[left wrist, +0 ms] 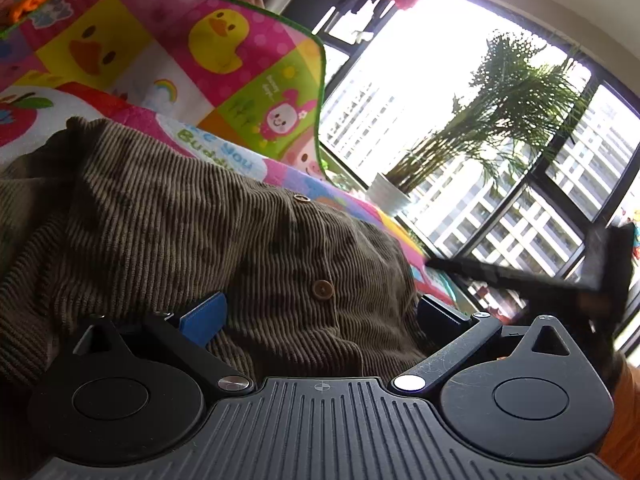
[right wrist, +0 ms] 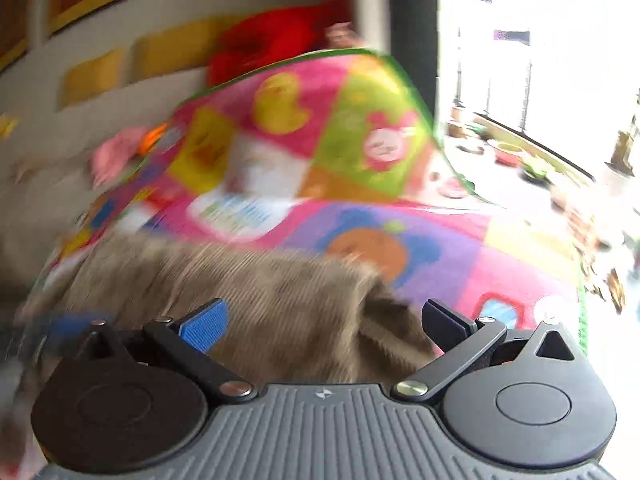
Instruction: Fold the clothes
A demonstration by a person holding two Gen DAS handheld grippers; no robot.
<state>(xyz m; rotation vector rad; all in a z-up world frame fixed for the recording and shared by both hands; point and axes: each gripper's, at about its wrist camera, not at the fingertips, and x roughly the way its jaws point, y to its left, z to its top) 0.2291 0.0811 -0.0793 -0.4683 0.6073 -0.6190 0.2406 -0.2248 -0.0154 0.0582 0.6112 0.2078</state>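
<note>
An olive-brown corduroy garment with wooden buttons lies crumpled on a colourful play mat. My left gripper is open, its blue-padded finger and its black finger wide apart. The button placket bulges between them and nothing is clamped. In the blurred right wrist view the same garment lies on the mat. My right gripper is open over the garment's near edge. A dark blurred shape at the right of the left wrist view looks like the other gripper.
A potted palm in a white pot stands by a large black-framed window to the right. Something red lies beyond the mat's far edge, against a wall with yellow panels. Plant pots sit on the bright floor at right.
</note>
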